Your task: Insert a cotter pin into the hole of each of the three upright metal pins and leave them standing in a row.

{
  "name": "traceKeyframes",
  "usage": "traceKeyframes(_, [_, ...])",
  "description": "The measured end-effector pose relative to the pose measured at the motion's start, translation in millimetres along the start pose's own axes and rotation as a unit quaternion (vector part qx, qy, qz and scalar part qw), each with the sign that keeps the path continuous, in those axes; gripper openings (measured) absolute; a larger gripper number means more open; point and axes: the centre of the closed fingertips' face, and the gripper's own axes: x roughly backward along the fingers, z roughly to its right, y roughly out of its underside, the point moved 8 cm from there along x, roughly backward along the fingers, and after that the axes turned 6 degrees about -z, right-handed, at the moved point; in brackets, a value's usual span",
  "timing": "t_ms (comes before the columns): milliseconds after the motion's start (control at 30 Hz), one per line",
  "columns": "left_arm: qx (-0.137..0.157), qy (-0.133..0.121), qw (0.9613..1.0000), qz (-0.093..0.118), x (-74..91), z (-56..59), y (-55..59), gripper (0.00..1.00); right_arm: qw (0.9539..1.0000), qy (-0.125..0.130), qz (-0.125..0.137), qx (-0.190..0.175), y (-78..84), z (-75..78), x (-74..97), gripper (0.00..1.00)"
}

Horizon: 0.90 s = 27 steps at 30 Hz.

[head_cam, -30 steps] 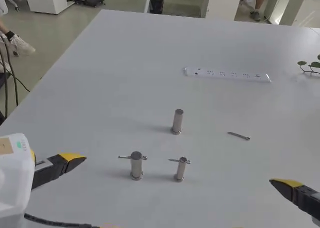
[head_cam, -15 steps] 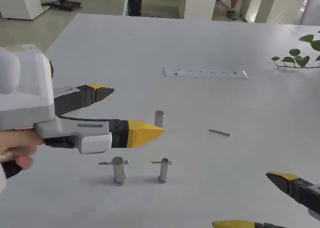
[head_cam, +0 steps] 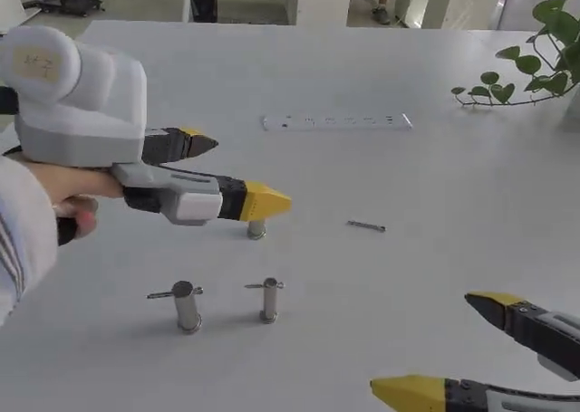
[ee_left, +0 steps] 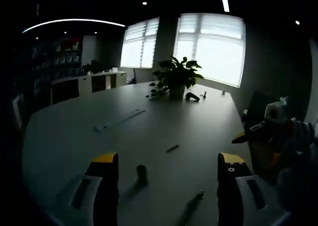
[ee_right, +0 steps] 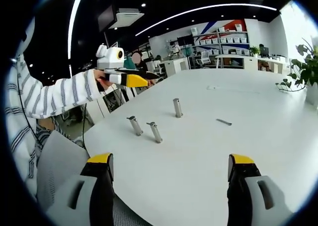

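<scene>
Two of three done: fitted pins upright side by side, cotters through, below the left gripper. Third insertion in hand, not yet begun. Nothing held on either side: jaws spread wide on the left and on the right gripper. Between the left jaws, bare pin, upright; beyond their tips, loose cotter pin flat on the desk. Next, probably: close on that cotter, level it, thread the hole.
</scene>
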Motion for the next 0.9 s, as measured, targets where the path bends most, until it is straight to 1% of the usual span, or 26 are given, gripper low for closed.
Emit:
traceKeyframes(133, [0.002, -0.009, 0.9997, -0.021, -12.7, -10.9, 4.9, 0.76, 1.0, 0.004, 0.002, 0.001, -1.7, 0.7, 1.6, 0.94])
traceKeyframes(200, [0.0, -0.009, 0.9996, -0.029, -18.2, -13.6, 6.9, 0.74, 1.0, 0.006, 0.0, 0.003, -1.7, 1.1, 2.1, 0.94])
traceKeyframes(267, [0.0, -0.006, 0.9989, -0.047, -24.7, -15.4, 10.8, 0.73, 1.0, 0.008, -0.002, 0.005, -1.5, 1.7, 2.4, 0.94])
traceKeyframes(300, [0.0, -0.003, 0.9986, -0.052, -28.7, -15.5, 11.4, 0.72, 0.9999, 0.01, -0.001, 0.005, -1.8, 1.9, 2.6, 0.94])
traceKeyframes(367, [-0.008, 0.001, 0.9982, -0.06, -35.1, -15.3, 12.5, 0.7, 0.9999, 0.012, 0.002, 0.003, -2.0, 1.7, 2.7, 0.94])
traceKeyframes(500, [-0.019, -0.005, 0.9965, -0.081, -48.2, -20.3, 17.7, 0.66, 0.9999, 0.01, -0.003, 0.004, 0.6, 0.1, 2.1, 0.94])
traceKeyframes(567, [-0.033, -0.014, 0.9937, -0.106, -53.6, -24.9, 23.0, 0.66, 0.9999, 0.01, -0.007, 0.006, 2.2, -0.7, 1.8, 0.93])
traceKeyframes(600, [-0.048, -0.014, 0.9922, -0.114, -56.8, -26.1, 25.2, 0.66, 0.9999, 0.011, -0.009, 0.006, 3.0, -0.5, 1.7, 0.93])
traceKeyframes(633, [-0.05, -0.014, 0.9919, -0.116, -57.8, -26.3, 25.9, 0.65, 0.9999, 0.012, -0.01, 0.006, 3.3, -0.5, 1.7, 0.93])
traceKeyframes(700, [-0.047, -0.01, 0.9912, -0.123, -64.2, -28.0, 30.0, 0.63, 0.9998, 0.012, -0.012, 0.005, 4.6, -0.3, 1.6, 0.93])
traceKeyframes(733, [-0.04, -0.005, 0.991, -0.127, -65.9, -28.4, 31.8, 0.61, 0.9998, 0.012, -0.013, 0.004, 5.1, -0.1, 1.4, 0.93])
traceKeyframes(767, [-0.015, 0.004, 0.9913, -0.13, -68.5, -27.4, 35.1, 0.59, 0.9998, 0.012, -0.014, 0.004, 5.4, 0.1, 1.2, 0.93])
traceKeyframes(833, [-0.02, 0.004, 0.9912, -0.131, -72.8, -29.4, 38.4, 0.55, 0.9997, 0.013, -0.019, 0.004, 6.6, 1.0, 0.4, 0.93])
traceKeyframes(867, [-0.021, 0.003, 0.9908, -0.134, -74.8, -29.3, 40.3, 0.53, 0.9997, 0.016, -0.021, 0.005, 6.7, 1.3, 0.0, 0.93])
traceKeyframes(900, [-0.023, 0.002, 0.9897, -0.141, -77.4, -29.4, 43.2, 0.51, 0.9996, 0.017, -0.021, 0.005, 6.8, 1.6, -0.3, 0.92])
